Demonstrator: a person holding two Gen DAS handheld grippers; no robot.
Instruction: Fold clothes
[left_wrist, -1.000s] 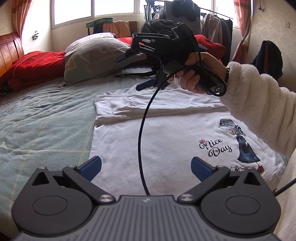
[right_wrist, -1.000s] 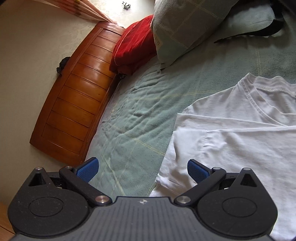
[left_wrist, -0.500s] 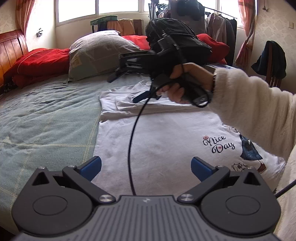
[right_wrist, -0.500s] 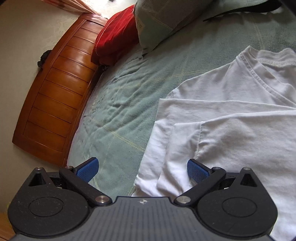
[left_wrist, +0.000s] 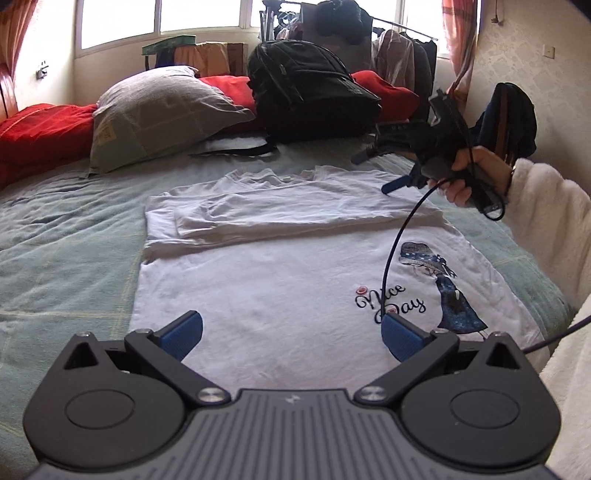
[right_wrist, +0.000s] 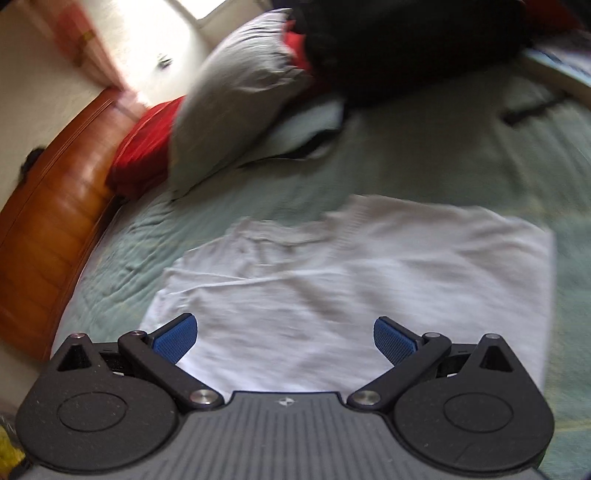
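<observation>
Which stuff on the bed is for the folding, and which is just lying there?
For the folding:
white T-shirt
left hand-held gripper
right hand-held gripper

Just lying there:
grey pillow
black backpack
red blanket

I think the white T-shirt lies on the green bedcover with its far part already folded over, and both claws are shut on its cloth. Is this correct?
Not quite. Both claws are open and hold nothing: the left claw hangs over the white T-shirt in the left wrist view, the right claw likewise in the right wrist view. The T-shirt does lie on the green bedcover, far part folded over.
</observation>
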